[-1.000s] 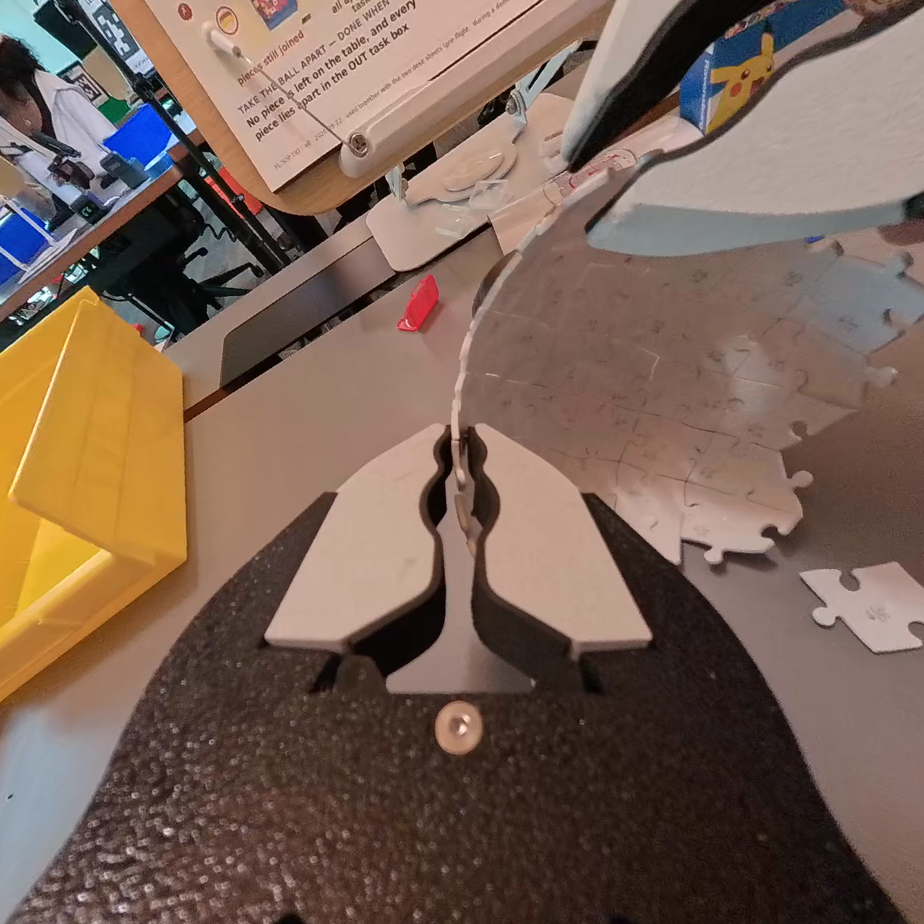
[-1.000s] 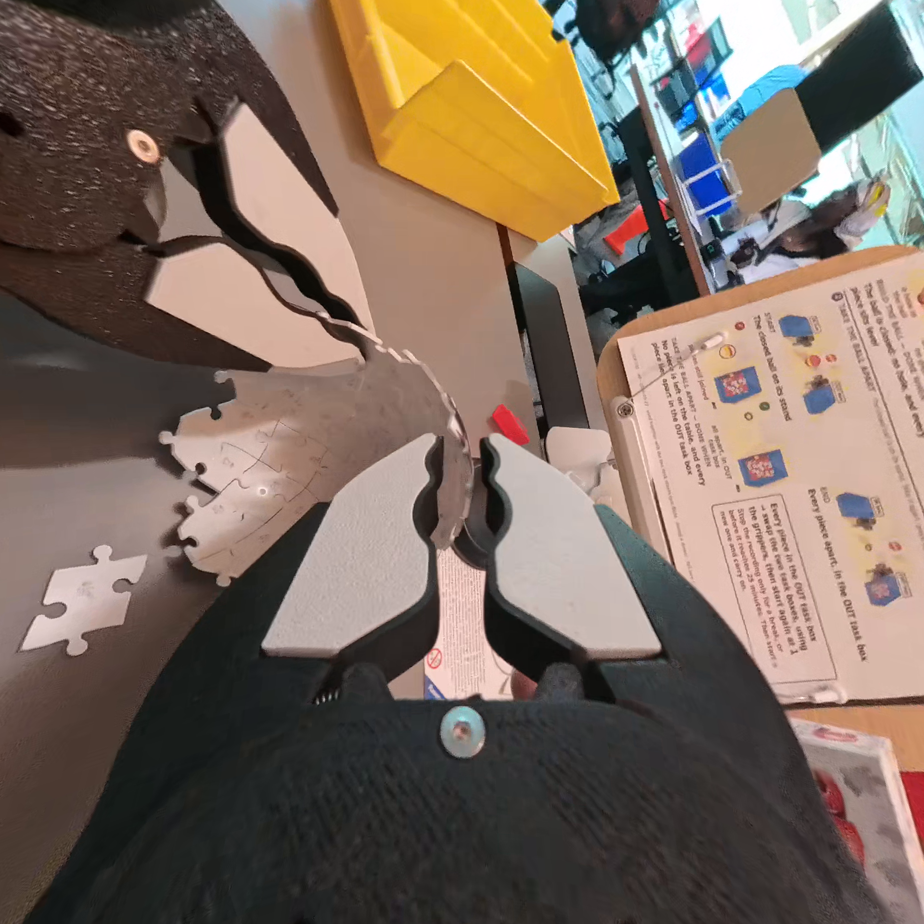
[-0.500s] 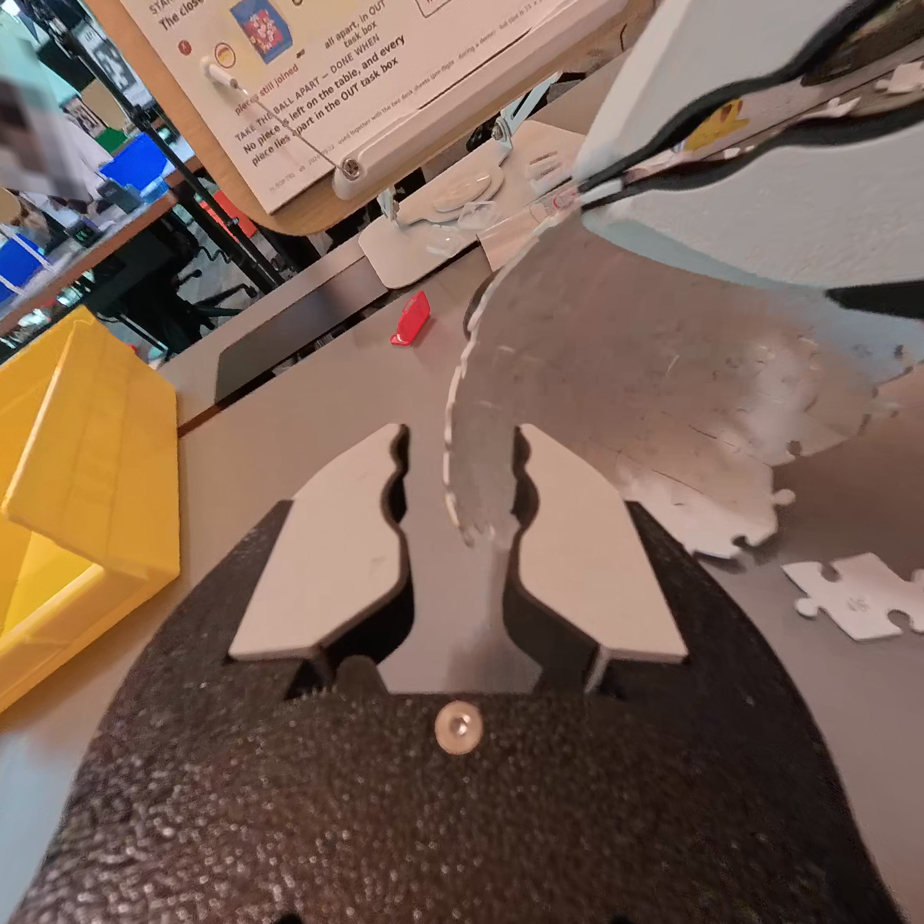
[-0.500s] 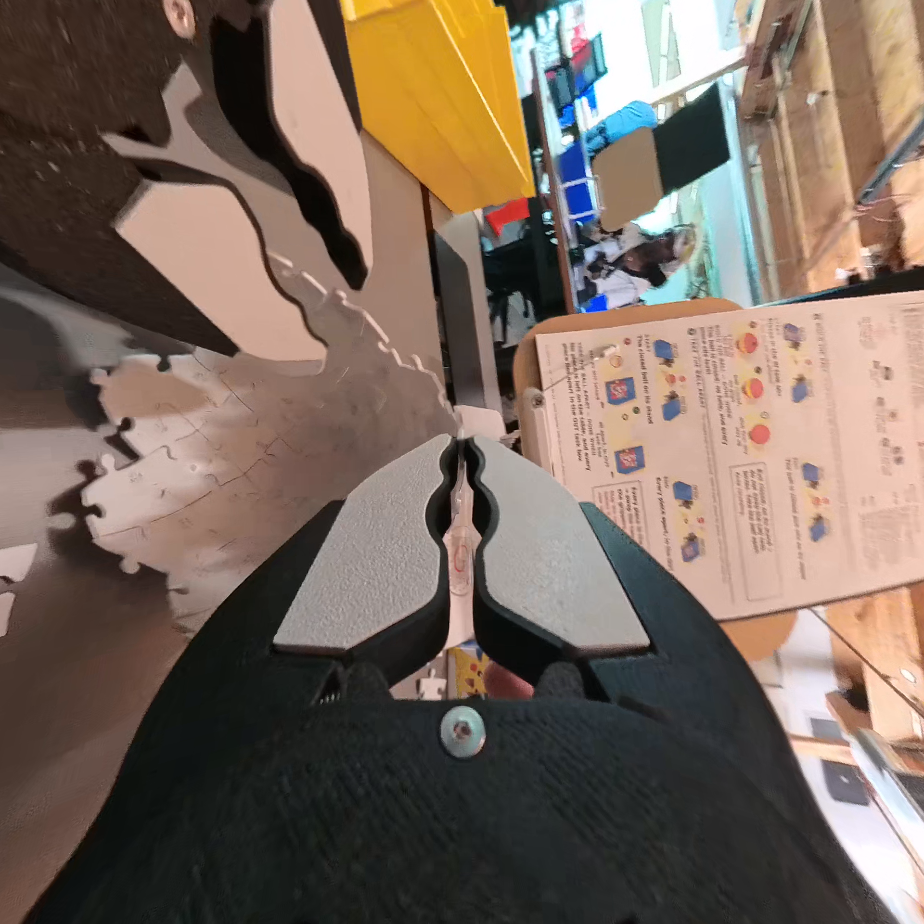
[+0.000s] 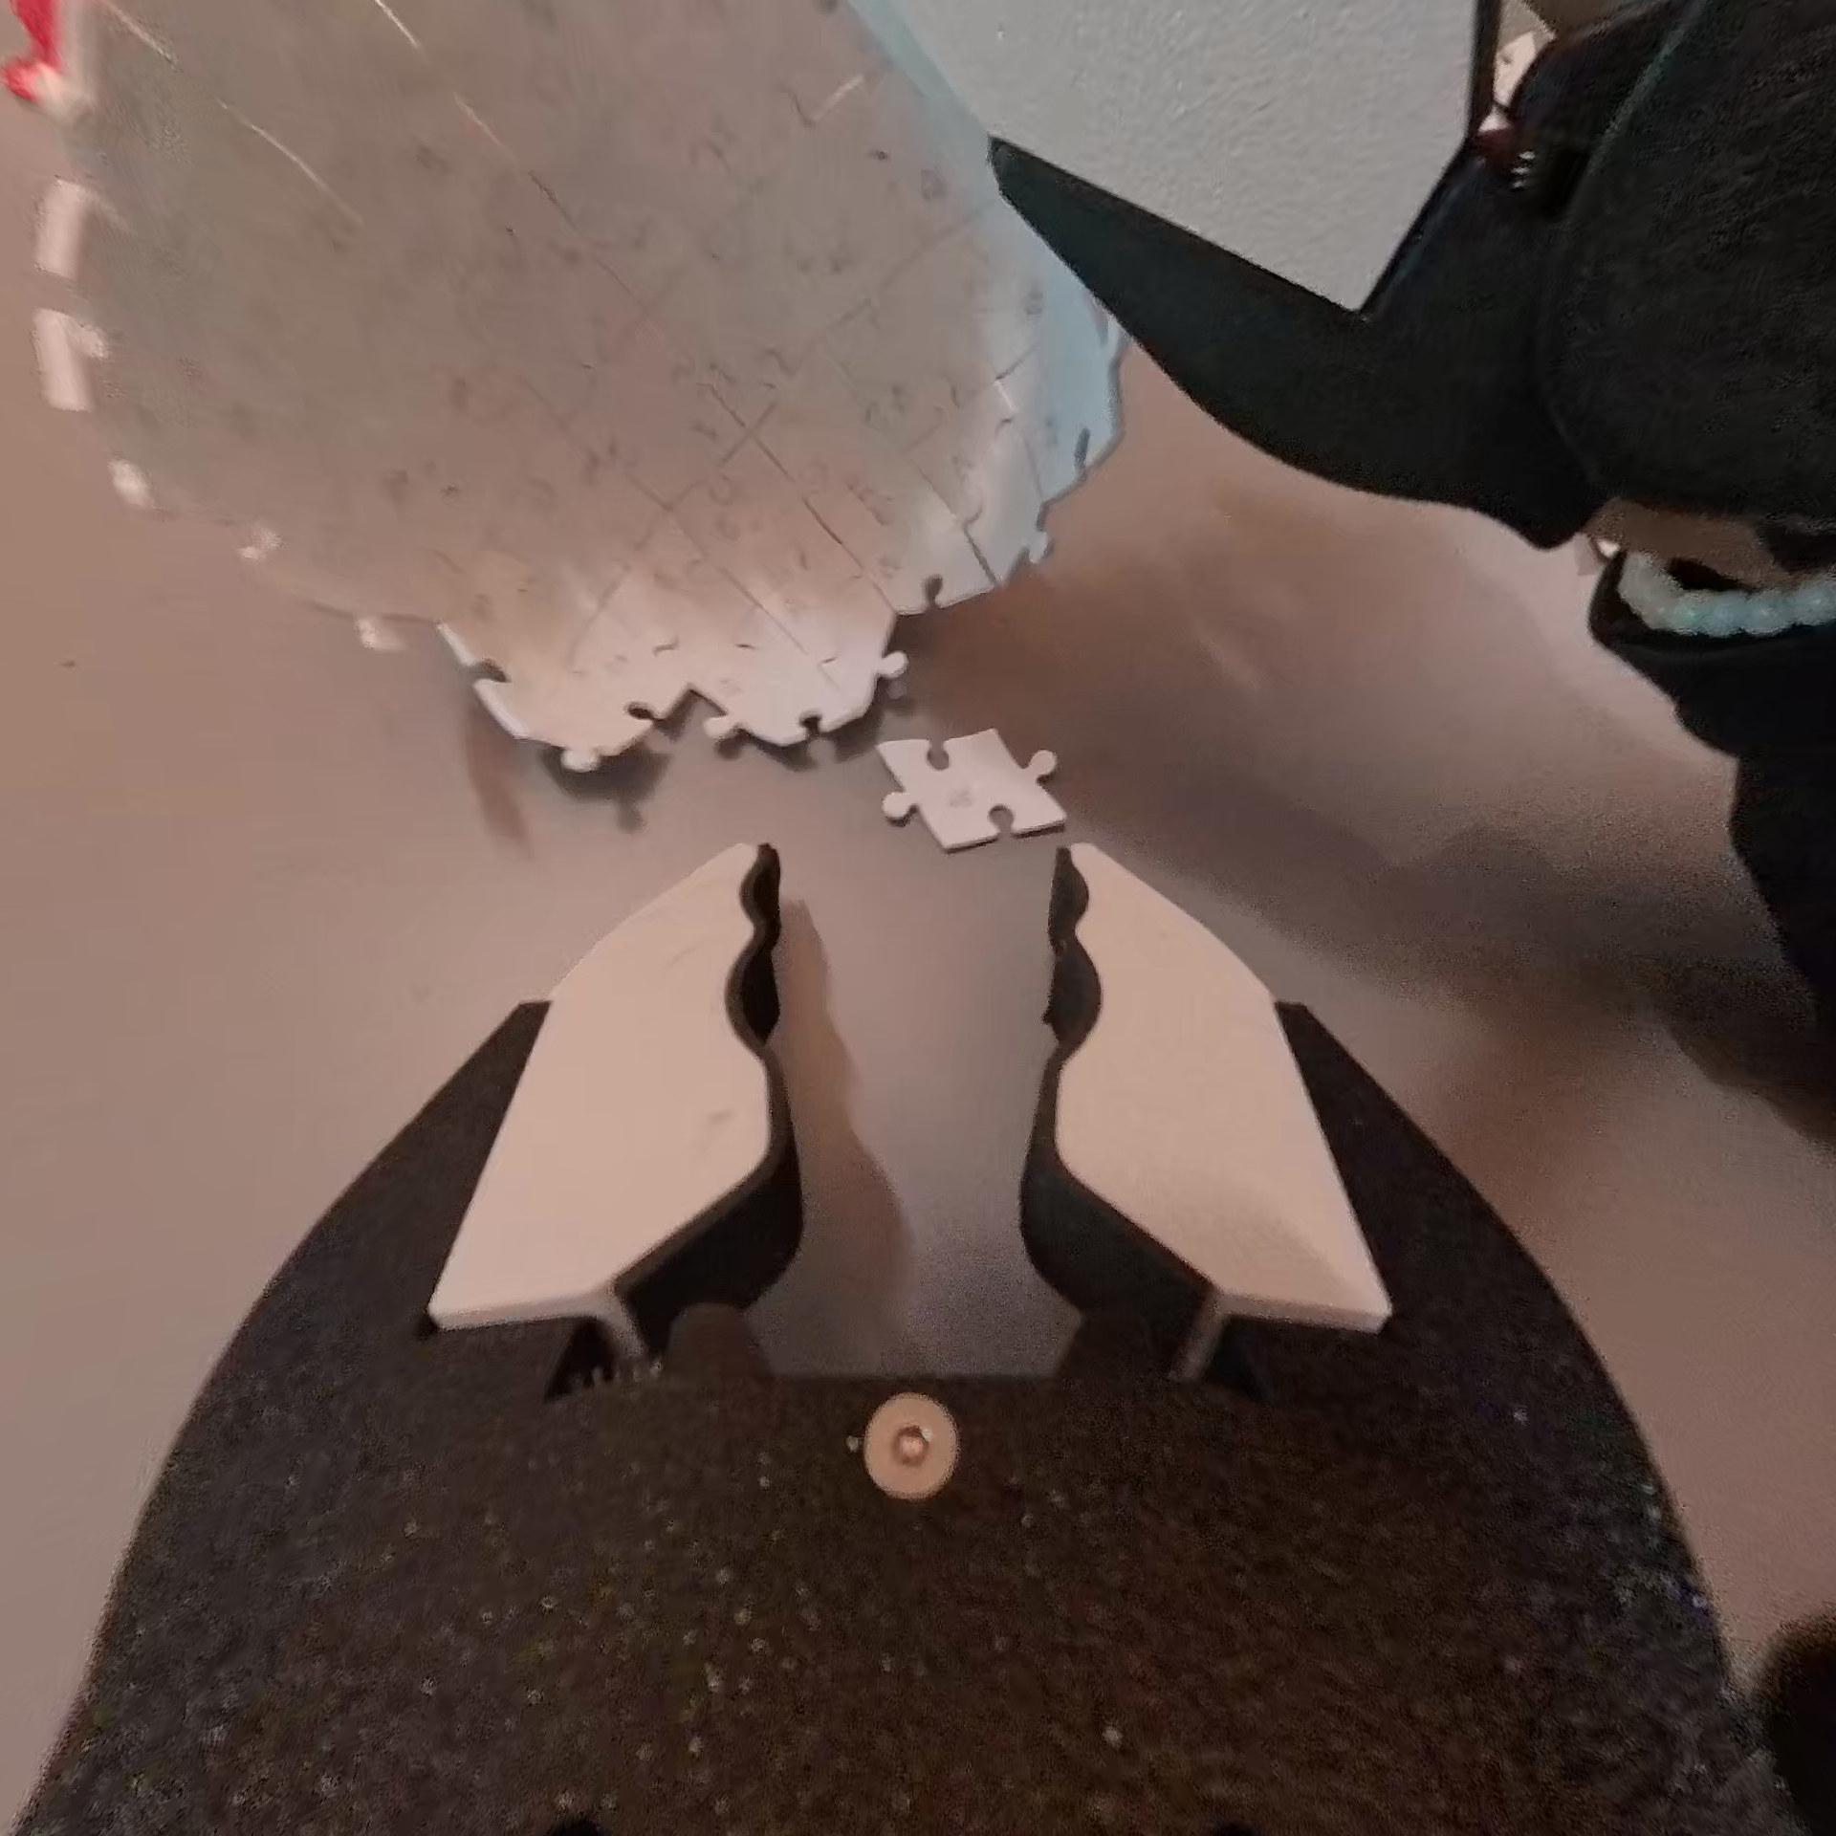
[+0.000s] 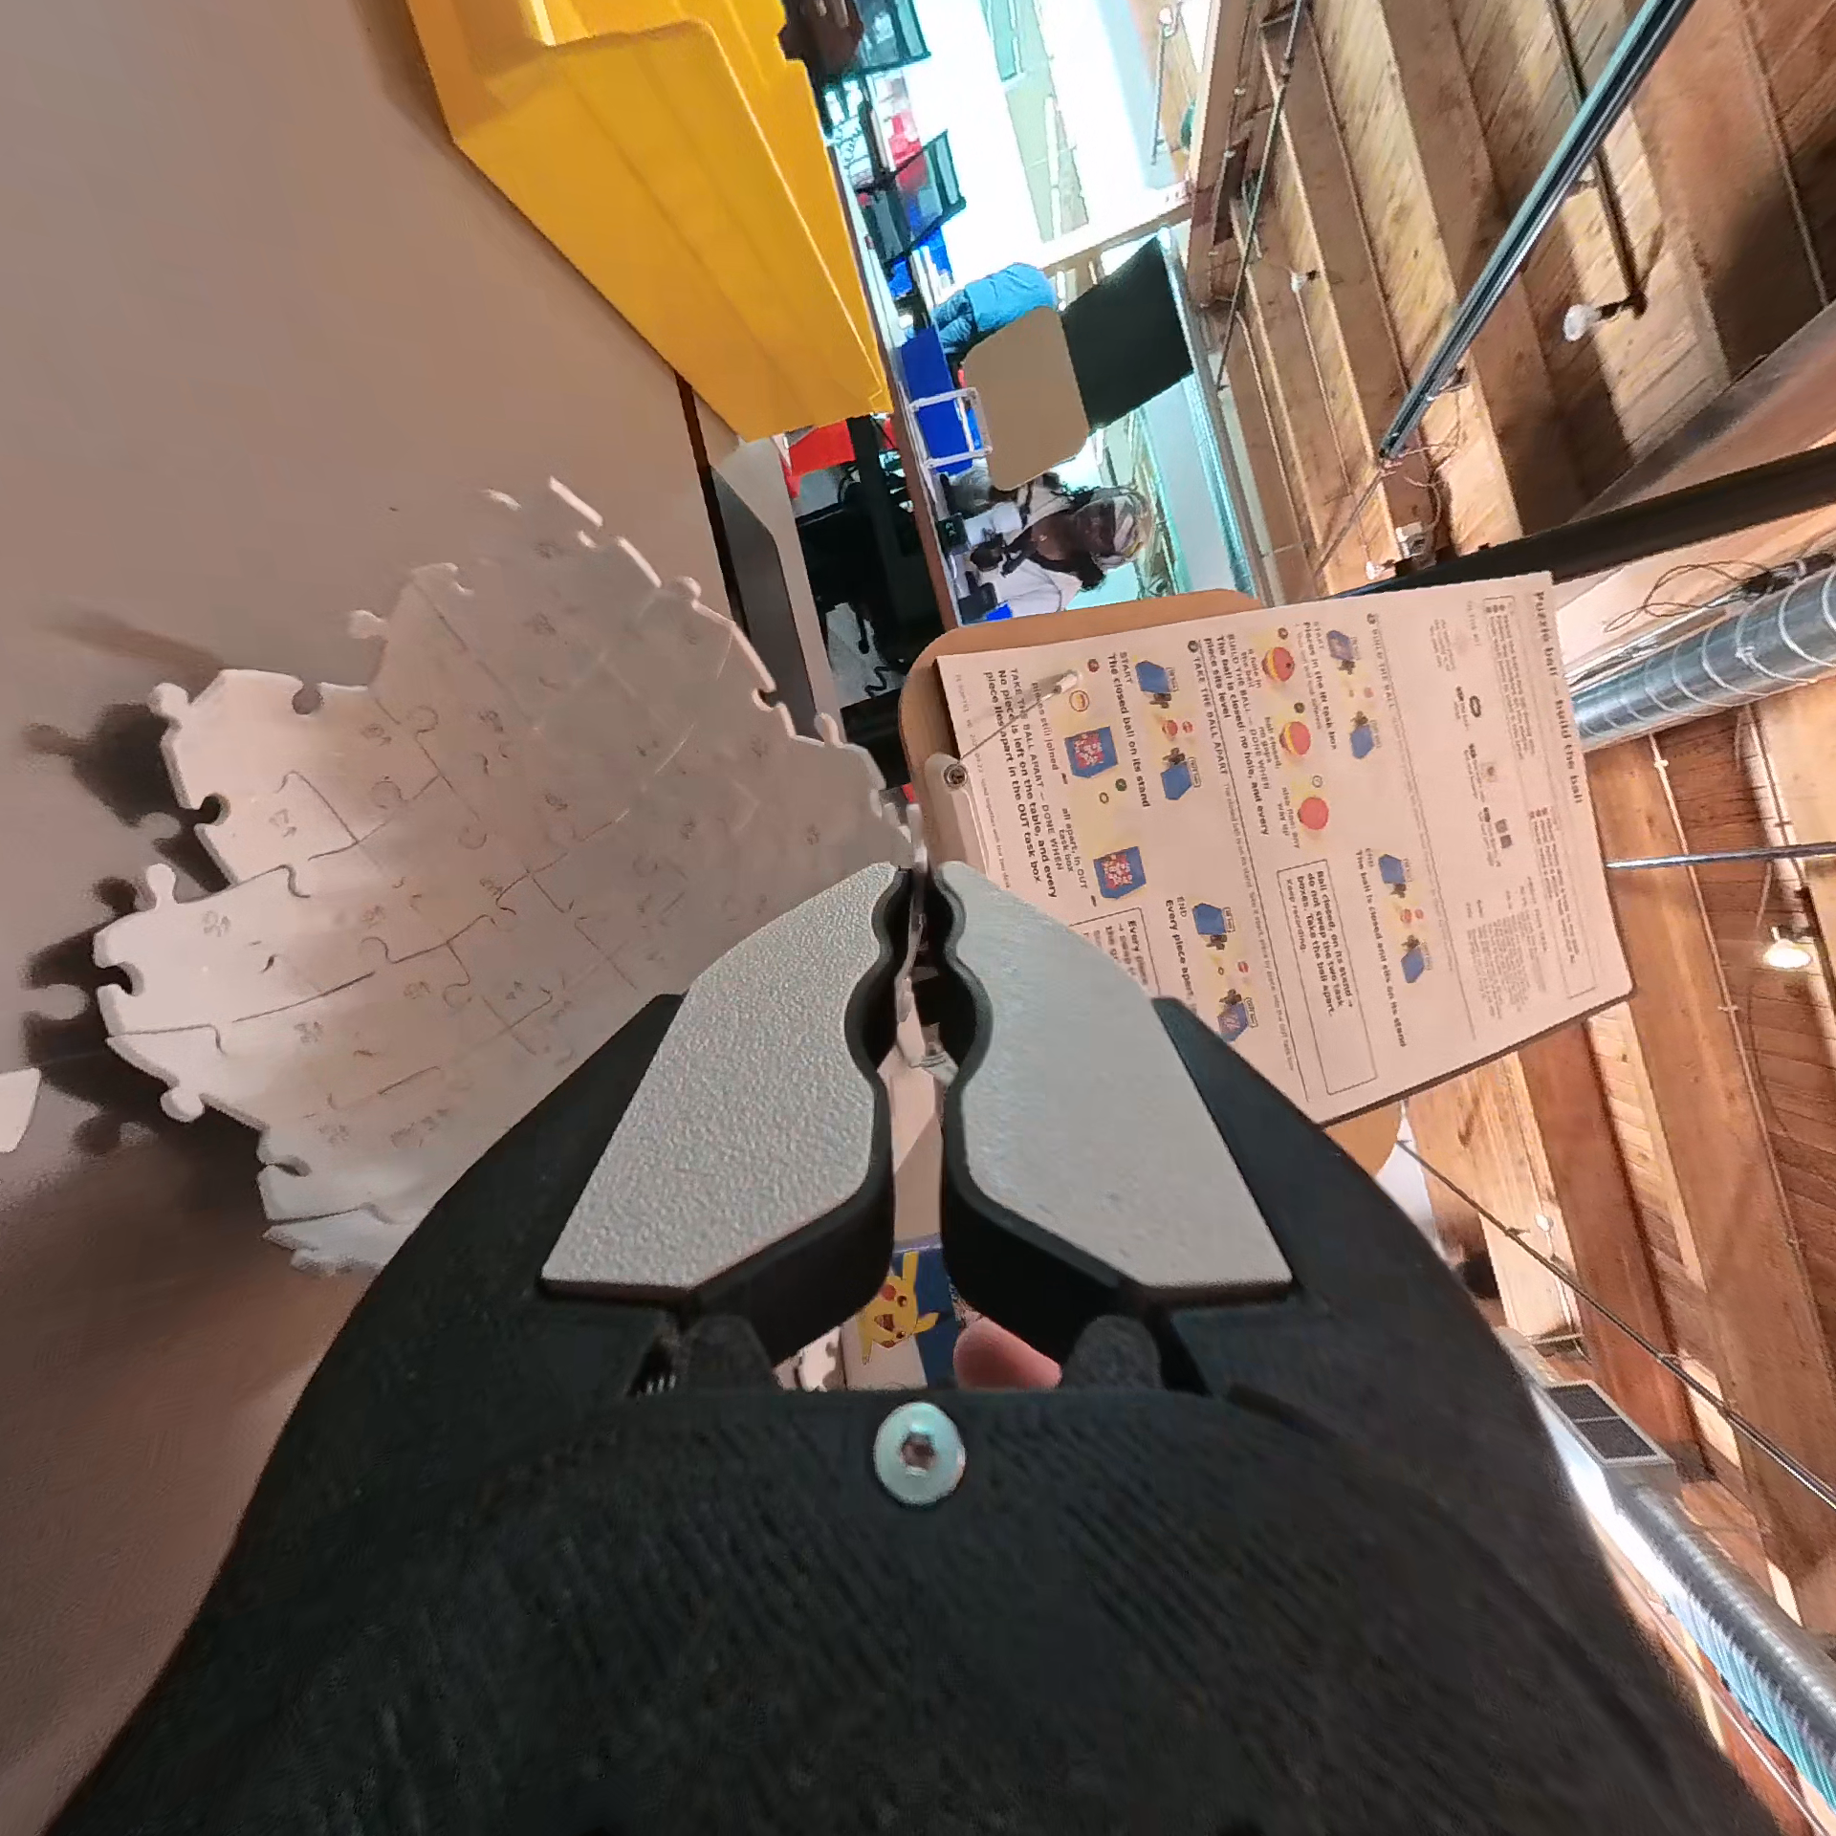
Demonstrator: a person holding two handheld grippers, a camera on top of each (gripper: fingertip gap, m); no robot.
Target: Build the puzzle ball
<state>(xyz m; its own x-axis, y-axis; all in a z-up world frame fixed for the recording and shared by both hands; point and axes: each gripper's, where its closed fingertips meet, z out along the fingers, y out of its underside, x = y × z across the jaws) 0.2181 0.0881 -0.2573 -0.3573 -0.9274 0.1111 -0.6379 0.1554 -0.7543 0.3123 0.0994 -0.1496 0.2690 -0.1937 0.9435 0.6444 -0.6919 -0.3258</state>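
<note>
A curved shell of joined white puzzle pieces hangs over the grey table, its lower edge near the surface. It also shows in the right wrist view. My right gripper is shut on the shell's upper edge; its body shows at the top right of the left wrist view. My left gripper is open and empty, low over the table. A single loose white puzzle piece lies flat just ahead of its fingertips, below the shell.
A yellow bin stands at the table's far side. An instruction board stands behind the shell. A small red object lies at the far left. A blue box shows under my right gripper. A person sits at a far desk. Across from one pair of fingers to the other is roughly 15 cm.
My left gripper let go of the shell's edge, opened wide and drew back down toward the loose piece. My right gripper closed on the shell's edge and lifted it.
</note>
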